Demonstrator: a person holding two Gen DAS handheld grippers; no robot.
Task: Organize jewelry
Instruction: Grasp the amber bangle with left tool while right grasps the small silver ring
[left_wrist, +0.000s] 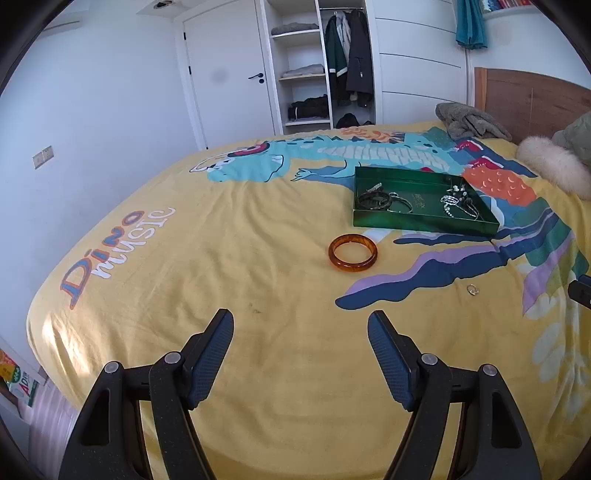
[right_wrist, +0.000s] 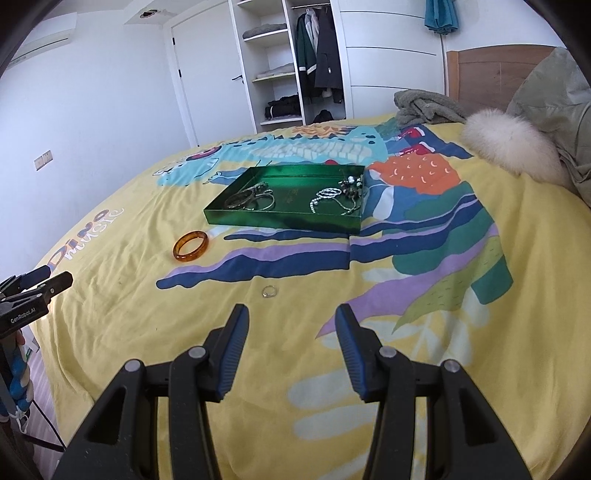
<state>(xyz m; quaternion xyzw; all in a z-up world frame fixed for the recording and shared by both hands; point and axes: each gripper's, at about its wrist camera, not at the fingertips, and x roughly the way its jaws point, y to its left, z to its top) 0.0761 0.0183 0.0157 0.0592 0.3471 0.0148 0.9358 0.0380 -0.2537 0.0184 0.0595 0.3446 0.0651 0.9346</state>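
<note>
A green tray (left_wrist: 417, 224) (right_wrist: 280, 225) lies on the yellow bedspread and holds several bracelets and chains. An amber bangle (left_wrist: 353, 253) (right_wrist: 191, 246) lies on the bedspread just in front of the tray's near left corner. A small silver ring (left_wrist: 472, 290) (right_wrist: 268, 291) lies alone, nearer to me. My left gripper (left_wrist: 300, 325) is open and empty, short of the bangle; it also shows at the left edge of the right wrist view (right_wrist: 40, 284). My right gripper (right_wrist: 291, 319) is open and empty, just short of the ring.
A grey cloth (left_wrist: 469, 122) (right_wrist: 424, 105), a fur-trimmed coat (right_wrist: 517, 147) and a wooden headboard (left_wrist: 535, 99) are at the far right of the bed. An open wardrobe (left_wrist: 317, 66) and a white door (left_wrist: 225, 74) stand behind the bed.
</note>
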